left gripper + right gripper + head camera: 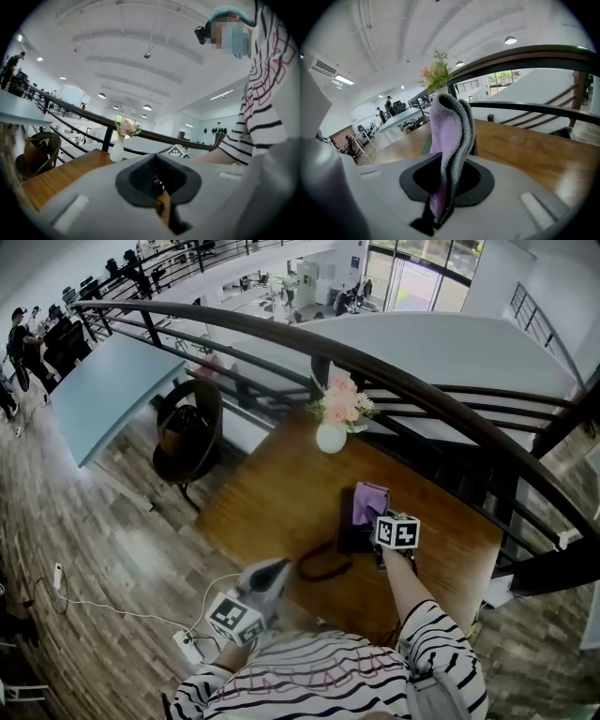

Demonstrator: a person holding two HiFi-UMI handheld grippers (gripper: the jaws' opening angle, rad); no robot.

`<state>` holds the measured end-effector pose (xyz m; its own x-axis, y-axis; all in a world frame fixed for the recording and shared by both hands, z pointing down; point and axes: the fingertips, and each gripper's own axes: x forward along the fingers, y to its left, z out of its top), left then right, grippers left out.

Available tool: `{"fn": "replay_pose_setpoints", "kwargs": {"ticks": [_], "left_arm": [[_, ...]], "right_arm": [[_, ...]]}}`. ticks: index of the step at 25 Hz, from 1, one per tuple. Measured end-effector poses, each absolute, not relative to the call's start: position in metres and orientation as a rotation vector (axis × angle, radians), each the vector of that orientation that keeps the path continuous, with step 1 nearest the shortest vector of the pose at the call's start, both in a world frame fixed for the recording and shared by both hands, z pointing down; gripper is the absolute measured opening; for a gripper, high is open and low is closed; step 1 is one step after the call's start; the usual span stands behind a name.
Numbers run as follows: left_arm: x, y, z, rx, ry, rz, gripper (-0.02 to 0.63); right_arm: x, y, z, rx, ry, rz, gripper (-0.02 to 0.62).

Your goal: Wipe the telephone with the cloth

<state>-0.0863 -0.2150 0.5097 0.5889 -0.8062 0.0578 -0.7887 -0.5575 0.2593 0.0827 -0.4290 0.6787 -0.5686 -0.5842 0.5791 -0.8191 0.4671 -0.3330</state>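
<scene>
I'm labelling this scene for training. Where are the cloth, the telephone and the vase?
cloth (445, 136): right gripper view, middle of the purple fold.
telephone (353, 538): head view, dark body below the cloth.
vase (330, 438): head view, white belly.

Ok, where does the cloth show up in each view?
Head view: cloth, purple, right of centre, below the flowers.
Left gripper view: not in it.
Right gripper view: centre, clamped in the tongs of the right gripper.
Shared landmark: the flowers, in all three.
</scene>
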Motion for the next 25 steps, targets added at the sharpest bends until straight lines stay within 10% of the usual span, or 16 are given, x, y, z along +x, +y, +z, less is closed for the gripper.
{"fn": "replay_pose_setpoints", "kwargs": {"ticks": [14,25], "left_arm": [[-0.065,-0.226,0.508,2.614,-1.205,-0.077,0.002],[-0.082,-0.213,0.508,2.609,-1.223,-0.1,0.002]], "right_arm": [[0.152,-0.42,0.688,1.352,-2.227,0.881,0.057],[0.068,-0.372,0.659,1.205,-2.434,0.848,0.057]]}}
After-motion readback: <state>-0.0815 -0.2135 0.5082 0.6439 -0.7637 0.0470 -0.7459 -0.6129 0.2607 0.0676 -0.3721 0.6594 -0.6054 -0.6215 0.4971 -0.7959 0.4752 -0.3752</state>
